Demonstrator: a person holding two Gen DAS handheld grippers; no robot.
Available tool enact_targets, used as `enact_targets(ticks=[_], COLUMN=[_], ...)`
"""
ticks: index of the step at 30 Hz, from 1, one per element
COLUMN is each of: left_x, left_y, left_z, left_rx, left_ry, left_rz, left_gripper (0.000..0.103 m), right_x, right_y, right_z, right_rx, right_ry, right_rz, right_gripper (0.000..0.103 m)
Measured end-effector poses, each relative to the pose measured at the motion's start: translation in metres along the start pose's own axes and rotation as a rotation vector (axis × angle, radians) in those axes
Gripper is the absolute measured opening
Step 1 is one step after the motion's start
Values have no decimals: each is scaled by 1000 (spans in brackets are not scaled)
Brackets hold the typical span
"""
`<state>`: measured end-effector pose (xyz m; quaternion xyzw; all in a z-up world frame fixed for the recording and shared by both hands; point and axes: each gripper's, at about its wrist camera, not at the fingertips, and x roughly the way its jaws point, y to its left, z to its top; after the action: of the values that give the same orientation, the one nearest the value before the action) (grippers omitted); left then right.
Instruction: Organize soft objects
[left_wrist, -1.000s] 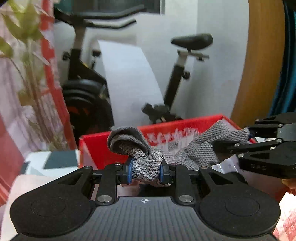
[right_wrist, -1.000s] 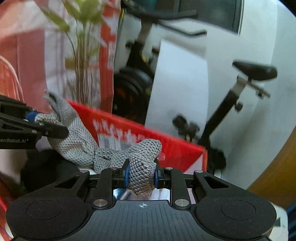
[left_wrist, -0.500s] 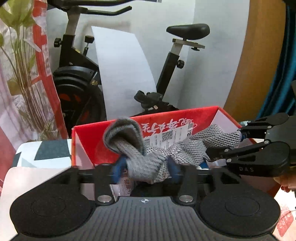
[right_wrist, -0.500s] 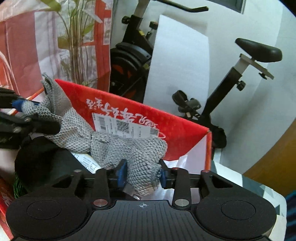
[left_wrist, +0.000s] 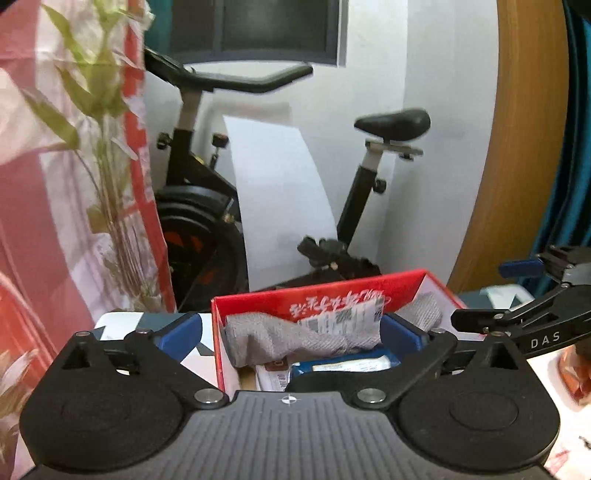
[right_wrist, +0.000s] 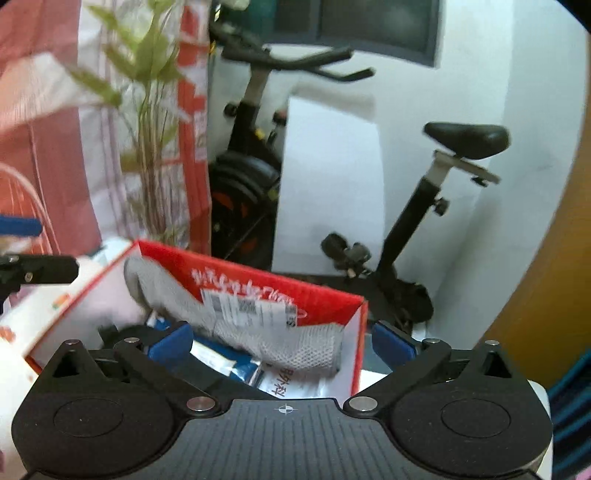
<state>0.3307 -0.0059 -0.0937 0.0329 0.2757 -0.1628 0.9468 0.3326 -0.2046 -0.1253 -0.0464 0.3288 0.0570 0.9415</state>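
Grey sock (left_wrist: 295, 341) half-hidden in box (left_wrist: 424, 282).

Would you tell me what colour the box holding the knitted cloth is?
Red outside, white inside; the box shows best in the right wrist view, cloth inside.

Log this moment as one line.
left gripper: open, empty | right gripper: open, empty | grey sock: lying in red box | step: sock placed
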Motion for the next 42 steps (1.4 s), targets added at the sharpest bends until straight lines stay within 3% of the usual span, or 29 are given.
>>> enact_targets(ticks=[4,10,21,24,29,42], left_x=[-32,-76,-154,-173,-206,-263], left_y=[-8,-20,-23,-30,-40,-72], left_z=[2,2,3,5,3,-11], left_rx=[-5,1,-52,-38,-53,-37], left_ry=[-45,-86,-187,-193,-230,-309], left_rz=[34,76,99,144,155,198], left_gripper=[103,103,103,103,103,103], right_x=[-40,-89,-176,-202,-246,-330], right_y=[-3,-9,14,23,39,60], right_z=[5,0,-7,-8,-14,-43], right_rx=[63,168,167,151,121,133], right_ry=[-53,-137,-237,-263,-314,-375], right_rz=[-36,27,23,-14,-105,-177], right_gripper=[103,103,103,103,103,103])
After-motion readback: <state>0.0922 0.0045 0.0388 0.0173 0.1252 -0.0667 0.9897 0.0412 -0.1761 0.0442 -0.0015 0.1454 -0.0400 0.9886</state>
